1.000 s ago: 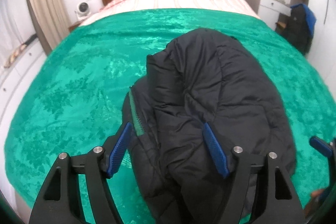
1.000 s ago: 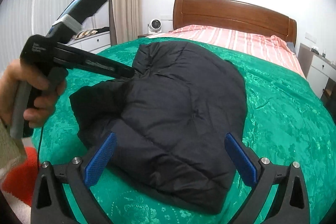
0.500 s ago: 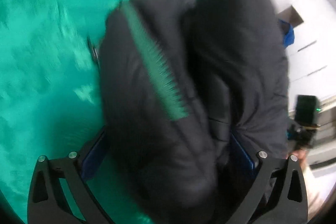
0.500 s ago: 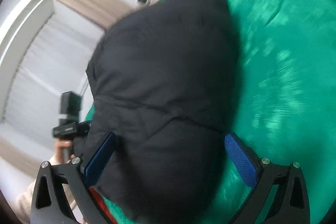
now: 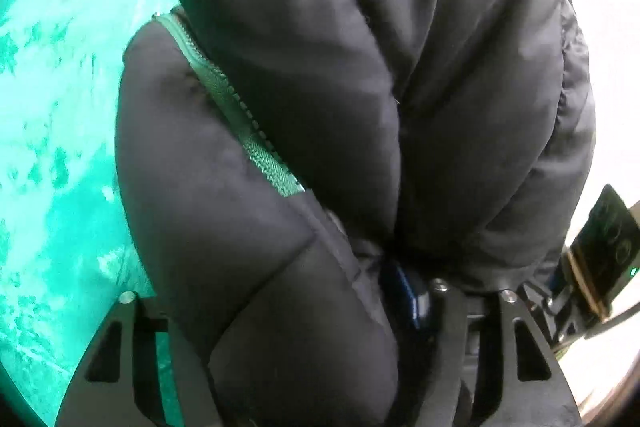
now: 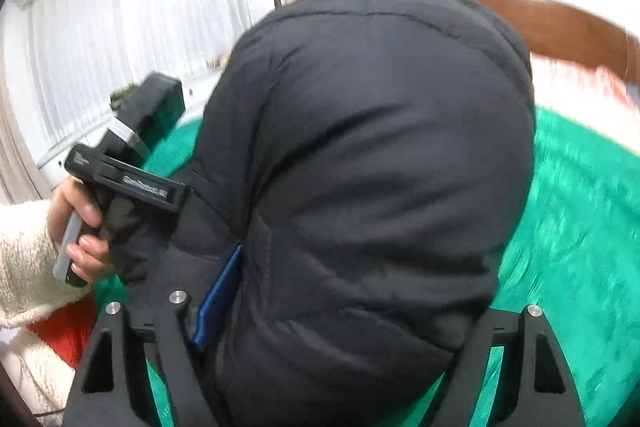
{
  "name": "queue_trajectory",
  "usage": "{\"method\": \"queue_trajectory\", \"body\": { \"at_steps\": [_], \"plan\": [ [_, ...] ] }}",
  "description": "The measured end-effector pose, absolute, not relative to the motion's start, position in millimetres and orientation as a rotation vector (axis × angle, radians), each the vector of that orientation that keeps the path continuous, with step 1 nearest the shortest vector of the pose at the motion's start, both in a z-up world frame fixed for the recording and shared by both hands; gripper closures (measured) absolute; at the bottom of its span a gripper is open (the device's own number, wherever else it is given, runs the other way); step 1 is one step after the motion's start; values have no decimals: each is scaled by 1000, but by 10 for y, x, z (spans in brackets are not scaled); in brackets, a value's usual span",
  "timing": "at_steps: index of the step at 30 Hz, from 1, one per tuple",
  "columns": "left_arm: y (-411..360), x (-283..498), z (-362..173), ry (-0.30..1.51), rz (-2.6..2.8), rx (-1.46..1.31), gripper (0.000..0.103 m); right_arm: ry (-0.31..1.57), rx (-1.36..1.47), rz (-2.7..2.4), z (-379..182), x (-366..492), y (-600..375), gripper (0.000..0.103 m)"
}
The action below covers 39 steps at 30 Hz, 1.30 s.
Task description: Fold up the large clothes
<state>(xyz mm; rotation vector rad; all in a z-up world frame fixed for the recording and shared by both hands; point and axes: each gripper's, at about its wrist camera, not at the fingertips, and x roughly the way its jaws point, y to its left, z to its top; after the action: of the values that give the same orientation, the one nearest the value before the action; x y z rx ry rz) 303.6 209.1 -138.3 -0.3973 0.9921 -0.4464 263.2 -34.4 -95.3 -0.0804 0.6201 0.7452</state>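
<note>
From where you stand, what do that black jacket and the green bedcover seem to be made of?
Black jacket: probably a matte synthetic shell over soft padding; stitched seams divide it into puffy panels, with a green zipper.
Green bedcover: looks like a glossy, satin-like or velvety fabric; pale sheen patches break across it.

black puffer jacket [image 5: 360, 107] (green zipper [image 5: 236, 111] showing) bulges between the left gripper [image 5: 280, 307] fingers, seemingly clamped, above green bedspread [image 5: 52, 147].
</note>
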Motion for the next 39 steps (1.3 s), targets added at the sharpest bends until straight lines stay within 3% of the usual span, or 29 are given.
{"method": "queue_trajectory", "body": {
  "at_steps": [5,7,9,12,16,27,30,39],
  "plan": [
    [1844,3452,-771,878,-435,-338,40,552,7,737,-559,3114,-718,24],
    [1722,3820,-663,869,-405,-334,29,612,86,708,-512,3524,-919,16],
    [1667,4090,-748,882,-339,-318,4,704,163,641,-589,3864,-1116,6],
    [1644,4287,-1139,932,-210,-287,4,803,225,451,-846,4047,-1428,4],
    [1546,4120,-1473,944,-211,-251,9,783,194,415,-977,3562,-1570,4],
    [1209,2649,-446,528,28,56,0,520,-53,188,-576,2225,-1589,1],
    [1320,2138,-293,475,48,61,0,487,-49,120,-397,2028,-1627,1],
    [1088,1667,-110,427,42,60,0,479,-17,78,-195,1461,-1647,1]
  ]
}}
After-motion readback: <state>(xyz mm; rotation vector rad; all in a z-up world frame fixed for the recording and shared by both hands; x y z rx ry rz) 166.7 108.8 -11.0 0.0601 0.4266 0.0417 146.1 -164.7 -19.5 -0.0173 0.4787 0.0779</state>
